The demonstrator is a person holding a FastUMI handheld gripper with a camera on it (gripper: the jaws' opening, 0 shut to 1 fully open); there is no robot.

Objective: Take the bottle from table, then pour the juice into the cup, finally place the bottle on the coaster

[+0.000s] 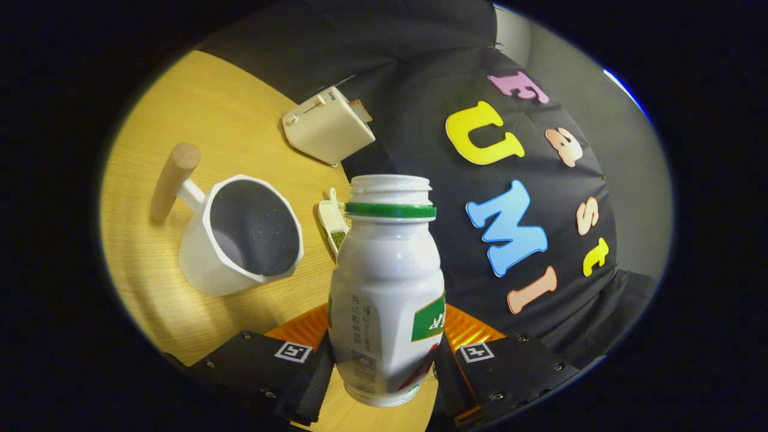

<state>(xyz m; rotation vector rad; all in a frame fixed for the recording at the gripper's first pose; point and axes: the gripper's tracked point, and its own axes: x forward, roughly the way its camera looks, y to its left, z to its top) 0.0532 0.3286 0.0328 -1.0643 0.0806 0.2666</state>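
Observation:
A white bottle (387, 288) with a green neck ring and an open mouth stands between my fingers, with my gripper (384, 360) shut on its lower body. The whole view is tilted, so the bottle is held off the table and leaning. To the bottle's left, on the wooden table (180, 120), sits a white faceted cup (240, 237) with a dark inside and a wooden handle (173, 180). The cup's mouth faces me. The bottle's mouth is beside the cup's rim, apart from it.
A cream toaster (327, 125) stands beyond the cup near the table's far edge. A small white scoop (333, 223) holding green bits lies between the cup and the bottle. The booth's black cloth wall (420, 72) rises behind the table.

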